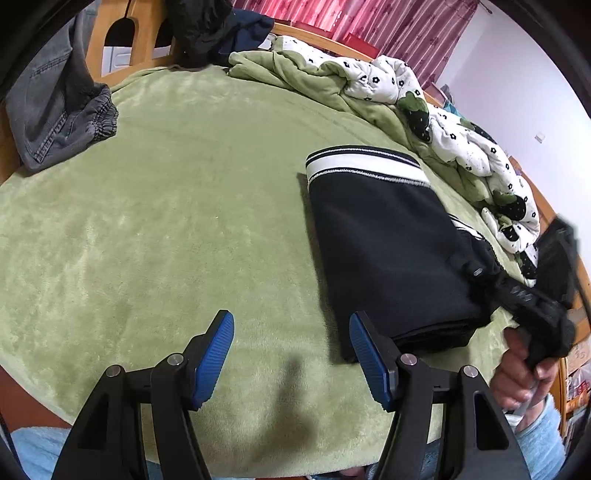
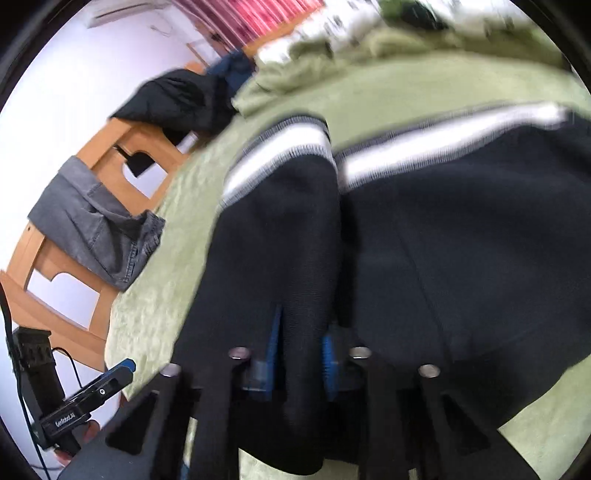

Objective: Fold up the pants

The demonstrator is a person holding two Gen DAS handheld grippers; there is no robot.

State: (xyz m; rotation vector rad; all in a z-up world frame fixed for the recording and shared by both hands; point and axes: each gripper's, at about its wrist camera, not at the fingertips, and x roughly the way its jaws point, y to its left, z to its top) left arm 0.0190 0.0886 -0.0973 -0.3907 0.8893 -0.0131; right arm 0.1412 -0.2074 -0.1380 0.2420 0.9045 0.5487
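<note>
A: Left gripper [image 1: 291,352] first?
B: Fingers [image 1: 216,356] spread wide, nothing between them, hovering over the near edge of the bed [image 1: 155,229].
A: And the right gripper [image 2: 299,360]?
B: Fingers [image 2: 273,343] clenched on a fold of the black pants [image 2: 443,258], cloth draped over and around both blue pads. Much blur in the right wrist view.
A: Where are the pants?
B: Folded into a thick black block [image 1: 384,251] on the green blanket toward the right side of the bed, white-striped band at the far end, near end just beyond the left gripper's right finger.
A: Around them?
B: Grey jeans [image 1: 62,122] slung over the wooden bed frame [image 1: 144,44] at the far left corner. Dark clothes [image 1: 218,29] heaped on the far rail. Rumpled flower-print quilt [image 1: 436,122] along the right edge, close beside the pants. Red curtain [image 1: 369,18] behind. Nothing between the open fingers and the pants.
</note>
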